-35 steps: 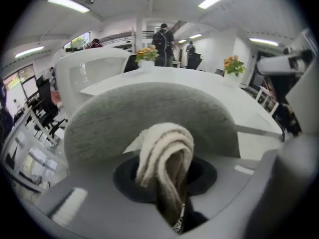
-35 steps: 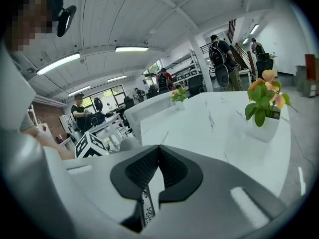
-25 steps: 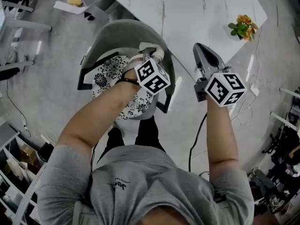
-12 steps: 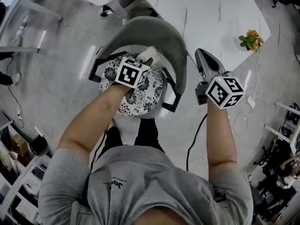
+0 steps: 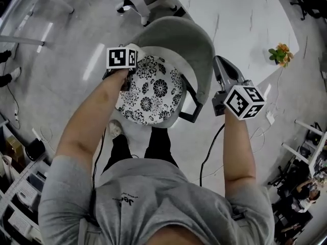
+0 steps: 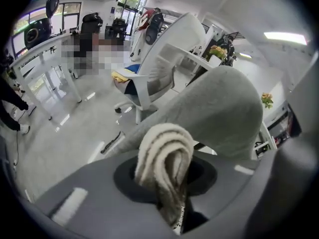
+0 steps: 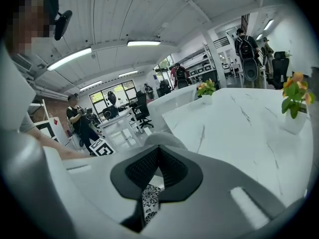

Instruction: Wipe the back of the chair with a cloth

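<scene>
My left tongs point(image 6: 167, 182) clamp the folded cloth point(image 6: 162, 153) at the left end of the grey chair back point(image 5: 179, 40), my right tongs point(image 7: 158, 171) hang closed on nothing off its right side; I judge wiping under way, next requiring a pressed sweep rightward.

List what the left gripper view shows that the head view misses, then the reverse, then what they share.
Left gripper view only: the left gripper shut on a folded cream striped cloth, and ceiling lights. Head view only: the right gripper, fingers together, and the person's grey shirt. Both: the grey padded curved chair back.
</scene>
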Tool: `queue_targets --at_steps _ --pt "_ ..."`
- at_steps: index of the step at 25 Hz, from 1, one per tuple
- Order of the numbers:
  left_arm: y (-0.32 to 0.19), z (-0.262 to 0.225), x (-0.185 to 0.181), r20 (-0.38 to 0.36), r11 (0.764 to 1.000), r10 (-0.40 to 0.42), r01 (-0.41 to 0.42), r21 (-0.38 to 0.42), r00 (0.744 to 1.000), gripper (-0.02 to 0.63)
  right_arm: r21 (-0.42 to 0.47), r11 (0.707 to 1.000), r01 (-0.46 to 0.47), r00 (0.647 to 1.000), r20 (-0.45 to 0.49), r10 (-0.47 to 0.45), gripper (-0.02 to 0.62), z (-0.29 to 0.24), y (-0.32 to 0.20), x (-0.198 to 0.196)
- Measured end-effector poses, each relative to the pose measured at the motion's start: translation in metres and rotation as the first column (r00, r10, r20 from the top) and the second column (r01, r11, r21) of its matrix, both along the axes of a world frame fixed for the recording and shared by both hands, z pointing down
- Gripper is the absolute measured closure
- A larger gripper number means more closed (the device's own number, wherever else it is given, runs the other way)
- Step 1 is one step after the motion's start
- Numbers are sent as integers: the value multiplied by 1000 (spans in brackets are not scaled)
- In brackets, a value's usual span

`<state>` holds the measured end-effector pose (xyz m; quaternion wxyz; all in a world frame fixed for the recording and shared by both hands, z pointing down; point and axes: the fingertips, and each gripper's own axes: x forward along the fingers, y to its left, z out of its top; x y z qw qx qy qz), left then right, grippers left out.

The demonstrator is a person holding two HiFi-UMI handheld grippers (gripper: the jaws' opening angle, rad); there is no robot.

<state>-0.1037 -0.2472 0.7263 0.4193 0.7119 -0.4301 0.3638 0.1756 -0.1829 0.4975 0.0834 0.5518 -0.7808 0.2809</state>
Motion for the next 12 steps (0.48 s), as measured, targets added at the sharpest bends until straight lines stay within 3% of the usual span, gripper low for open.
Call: queue_targets --at_steps 12 --pt "-49 10 65 61 997 36 -33 -64 997 460 -8 997 -83 997 -1 83 594 10 -2 77"
